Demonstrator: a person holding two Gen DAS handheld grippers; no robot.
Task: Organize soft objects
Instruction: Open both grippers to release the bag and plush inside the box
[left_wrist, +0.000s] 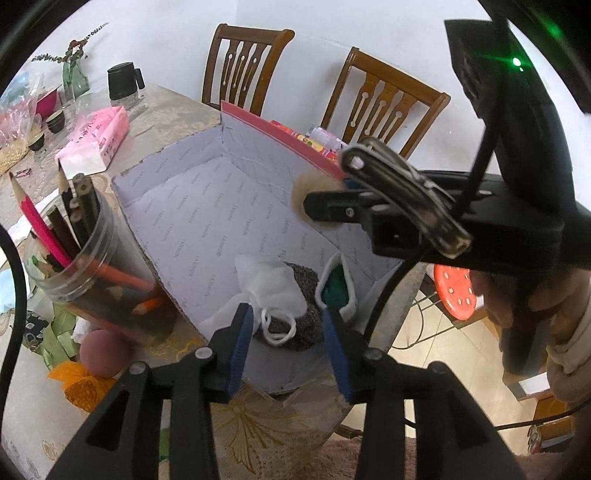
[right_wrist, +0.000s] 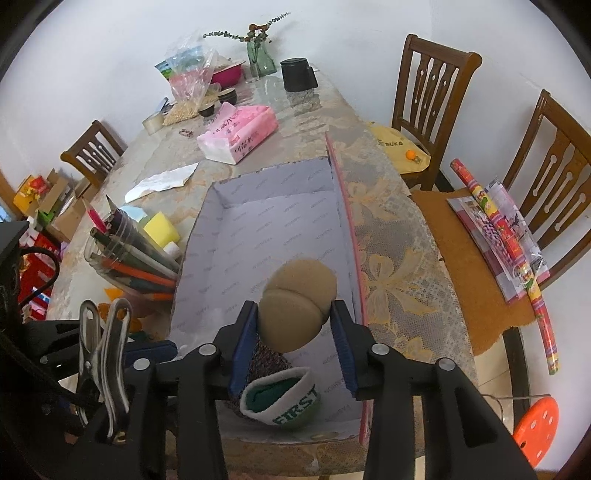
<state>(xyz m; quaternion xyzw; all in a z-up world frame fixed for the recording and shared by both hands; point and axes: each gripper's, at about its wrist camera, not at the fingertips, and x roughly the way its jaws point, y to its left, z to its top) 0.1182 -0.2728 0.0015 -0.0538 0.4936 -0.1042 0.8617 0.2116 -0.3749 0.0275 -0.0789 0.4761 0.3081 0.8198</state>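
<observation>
Right wrist view: I am holding my right gripper (right_wrist: 293, 326) over the cardboard box (right_wrist: 258, 229), jaws spread, the tan powder puffs (right_wrist: 295, 310) loose between them; I should be letting them fall clear. My left gripper (left_wrist: 288, 328) is hanging open above the white gauze mask (left_wrist: 269, 284) lying inside the box.

The left gripper (left_wrist: 288, 325) sits at the lower centre of its view, angled steeply downward, blue-padded jaws apart and gripping nothing. The right gripper (right_wrist: 293, 325) points down likewise, jaws spread. At the right edge of the left view, a hand (left_wrist: 535, 314) grips its handle.
</observation>
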